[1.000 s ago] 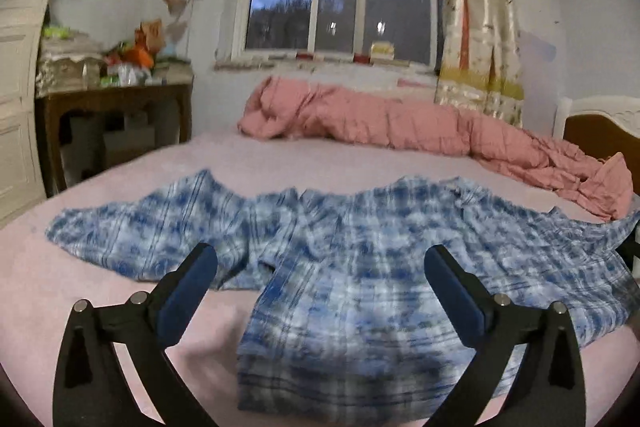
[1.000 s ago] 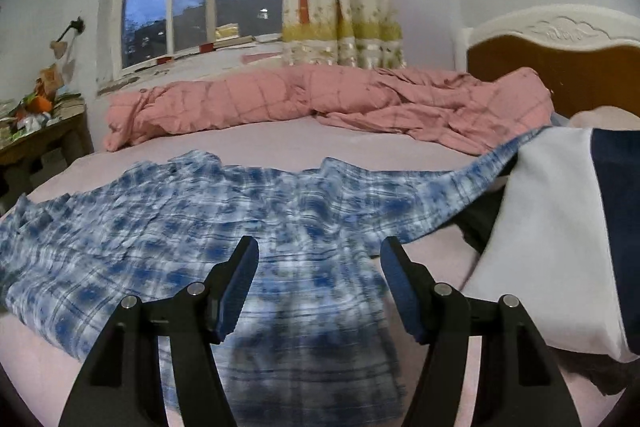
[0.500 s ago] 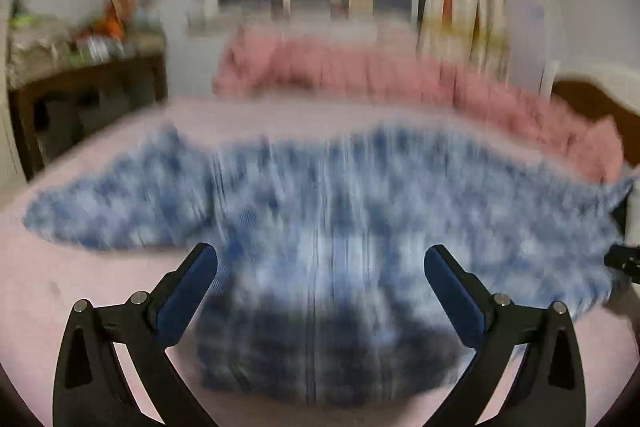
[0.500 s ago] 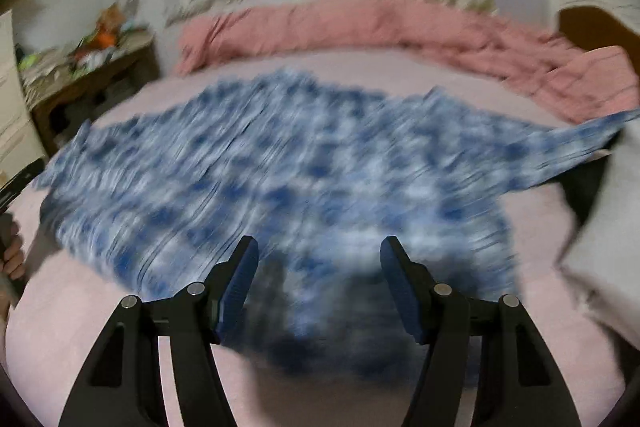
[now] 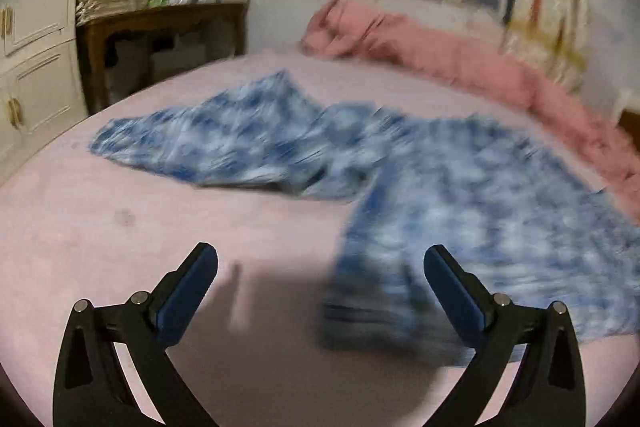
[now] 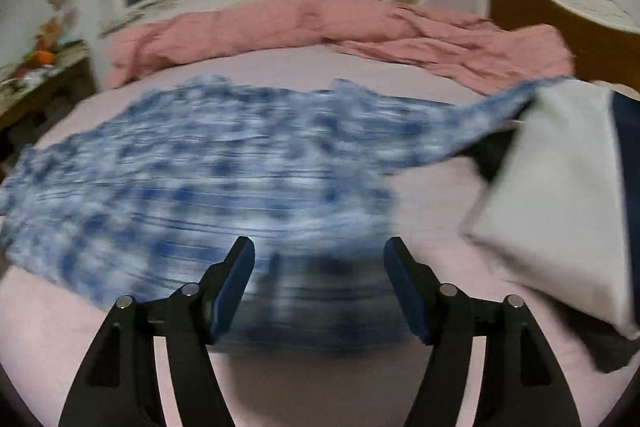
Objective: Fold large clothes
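over the bed (image 5: 168, 227), both grippers (image 5: 320, 277) (image 6: 319, 269) hang spread above the plaid shirt (image 6: 200, 179).

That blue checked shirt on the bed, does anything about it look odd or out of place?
Yes. The blue checked shirt lies spread on the pink bed, but its far sleeve is draped up over a grey cushion instead of lying flat. Both pictures are blurred, so finer creases cannot be judged.
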`<state>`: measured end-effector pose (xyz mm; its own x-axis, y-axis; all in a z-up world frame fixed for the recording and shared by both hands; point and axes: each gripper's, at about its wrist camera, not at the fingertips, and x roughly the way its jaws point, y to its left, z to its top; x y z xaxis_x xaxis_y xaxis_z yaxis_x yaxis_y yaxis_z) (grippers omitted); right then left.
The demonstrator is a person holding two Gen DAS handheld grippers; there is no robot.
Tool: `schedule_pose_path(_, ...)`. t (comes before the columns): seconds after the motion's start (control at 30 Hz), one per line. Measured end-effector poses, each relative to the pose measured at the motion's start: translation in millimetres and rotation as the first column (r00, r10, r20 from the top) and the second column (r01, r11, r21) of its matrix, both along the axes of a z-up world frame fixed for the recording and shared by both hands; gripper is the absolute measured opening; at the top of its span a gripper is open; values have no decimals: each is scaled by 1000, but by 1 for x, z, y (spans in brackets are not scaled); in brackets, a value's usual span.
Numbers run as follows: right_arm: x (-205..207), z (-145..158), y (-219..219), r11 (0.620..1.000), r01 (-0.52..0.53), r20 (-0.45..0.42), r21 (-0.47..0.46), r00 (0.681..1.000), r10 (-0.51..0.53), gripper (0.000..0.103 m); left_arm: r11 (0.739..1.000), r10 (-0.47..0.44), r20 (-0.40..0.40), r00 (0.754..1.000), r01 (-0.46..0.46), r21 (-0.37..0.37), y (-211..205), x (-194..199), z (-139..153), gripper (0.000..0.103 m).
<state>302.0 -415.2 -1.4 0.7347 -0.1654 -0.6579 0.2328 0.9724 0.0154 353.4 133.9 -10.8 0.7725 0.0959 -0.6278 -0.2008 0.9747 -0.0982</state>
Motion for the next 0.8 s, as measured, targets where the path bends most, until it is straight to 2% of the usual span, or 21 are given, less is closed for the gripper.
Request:
schedule_pose_path(0.1,0,-12,-30,988,26,-50,155,999,-19,70,985,-92,-75,993,80,-151,15,13,-16,103)
schedule_pose_path(0.17,1,-17,-40,977,40,-64,209,998,-28,70,983,-121,-89,989,106,-151,9,16,-19,103)
schedule_pose_path(0.2,3,-19,-42,975,38,-69,219,997,-23,70,983,-138,-89,986,126,-135,3,17,-19,98)
schedule_pose_path(0.23,5,-20,-42,976,41,-78,213,997,-25,70,981,-163,-88,983,151,-121,-3,17,-19,85)
schedule_pose_path(0.27,6,-22,-41,978,42,-83,206,996,-26,70,979,-182,-87,979,172,-110,-9,17,-18,77)
schedule_pose_path(0.3,7,-22,-39,980,41,-83,196,996,-25,70,975,-205,-89,975,195,-104,-14,16,-18,58)
schedule_pose_path(0.33,7,-22,-37,981,33,-81,191,997,-17,69,971,-222,-84,971,212,-107,-15,15,-17,34)
schedule_pose_path(0.4,5,-23,-33,981,15,-75,192,997,-1,46,968,-227,-46,973,221,-118,-12,10,-13,9)
schedule_pose_path(0.43,5,-22,-33,980,0,-67,199,998,13,16,966,-229,-15,973,225,-131,-8,4,-9,7)
schedule_pose_path(0.47,5,-22,-31,979,-8,-57,203,998,20,6,962,-231,21,973,232,-145,-5,-2,-5,6)
schedule_pose_path(0.53,-1,-15,-30,981,-7,-12,192,1000,9,5,964,-218,53,975,223,-146,2,-17,0,5)
schedule_pose_path(0.63,-12,-3,-32,985,4,49,171,999,-12,4,960,-204,54,978,210,-183,12,-30,0,5)
schedule_pose_path(0.73,-12,-2,-30,989,22,46,145,999,-29,4,980,-148,-46,988,140,-140,14,-27,-8,4)
schedule_pose_path(0.8,-7,-5,-29,991,31,8,134,999,-32,4,985,-143,-90,986,134,-106,12,-25,-14,4)
